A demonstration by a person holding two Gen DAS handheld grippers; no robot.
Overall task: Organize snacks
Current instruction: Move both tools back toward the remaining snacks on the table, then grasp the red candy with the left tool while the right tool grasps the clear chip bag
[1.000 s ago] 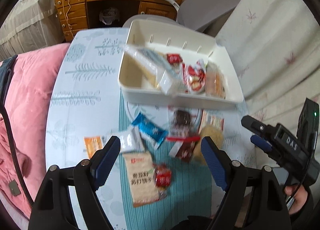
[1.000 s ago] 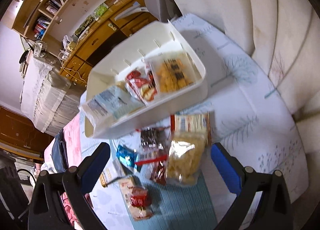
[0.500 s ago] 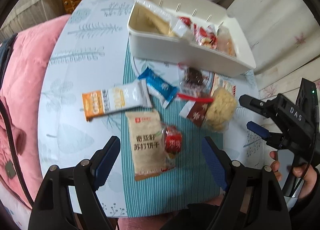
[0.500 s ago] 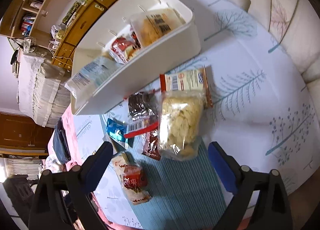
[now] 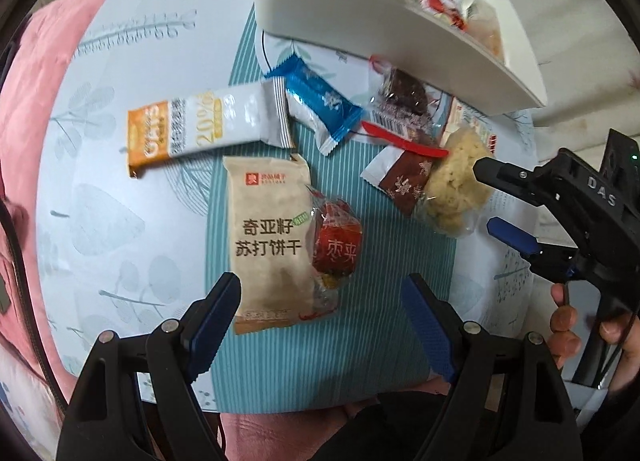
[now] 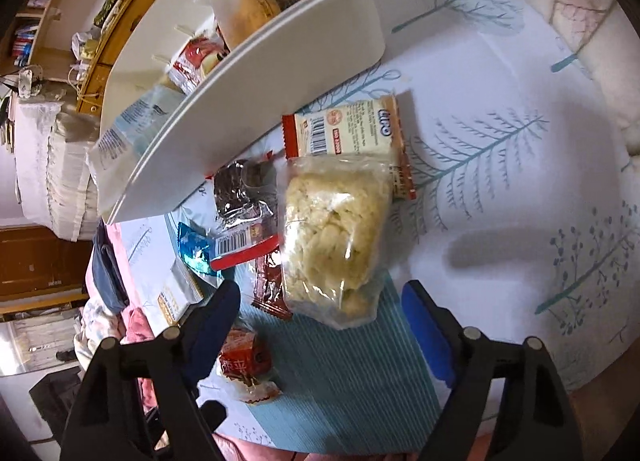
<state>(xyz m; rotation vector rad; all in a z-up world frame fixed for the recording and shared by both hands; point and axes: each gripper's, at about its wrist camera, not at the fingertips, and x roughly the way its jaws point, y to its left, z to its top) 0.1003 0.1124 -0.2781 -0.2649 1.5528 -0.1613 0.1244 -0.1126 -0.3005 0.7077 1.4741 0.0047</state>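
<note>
Snacks lie scattered on the surface (image 5: 132, 221), in front of a white bin (image 5: 384, 37) that already contains several packets. The left tool (image 5: 320, 309) is released, jaws spread, above the near end of a beige soda-cracker packet (image 5: 268, 237); nothing is gripped. A red-wrapped sweet (image 5: 338, 247) touches the cracker packet's right edge. Farther back lie an oat bar (image 5: 208, 125), a blue packet (image 5: 320, 103), a clear packet with a dark cake (image 5: 400, 101) and a brown sachet (image 5: 408, 185).

The right tool (image 6: 320, 313) has its jaws closing, with no pad contact yet. The near end of a clear bag of pale crisp-rice cake (image 6: 332, 233) lies between and just ahead of the fingertips. A red-edged wafer packet (image 6: 348, 129) lies beyond it, partly under the bag, beside the bin wall.
</note>
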